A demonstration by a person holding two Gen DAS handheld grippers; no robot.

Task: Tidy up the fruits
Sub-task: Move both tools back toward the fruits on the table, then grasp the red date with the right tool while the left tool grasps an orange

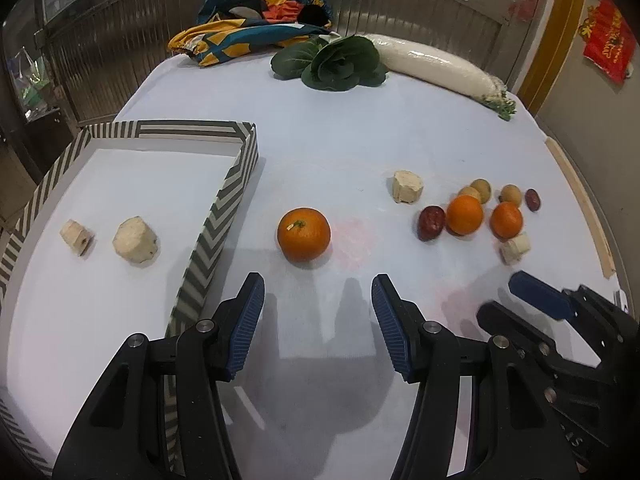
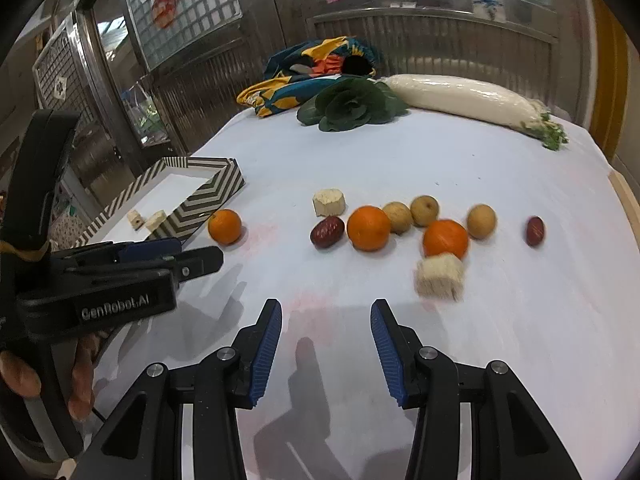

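Both hand-held tools hung over the table with nothing between their blue pads: the left gripper [image 1: 318, 296] stood with its jaws apart, and the right gripper [image 2: 326, 320] likewise, a little narrower. On the left sat the striped tray [image 1: 224, 200], holding two pale cut chunks [image 1: 136, 237] (one smaller, with a hole in it) on its white floor. A lone orange [image 1: 304, 234] lay on the cloth just beyond the left gripper's tips, beside the tray's outer wall. Ahead of the right gripper lay another pale chunk [image 2: 440, 276], blurred, touching or nearly touching an orange in the fruit cluster [image 2: 404, 224] of oranges, red dates and small tan fruits. A white tablecloth [image 1: 360, 132] covered the table; at its far end lay a leafy green [image 1: 340, 62], a long white radish [image 1: 432, 62] and a patterned cloth [image 1: 256, 20], with metal grilles behind
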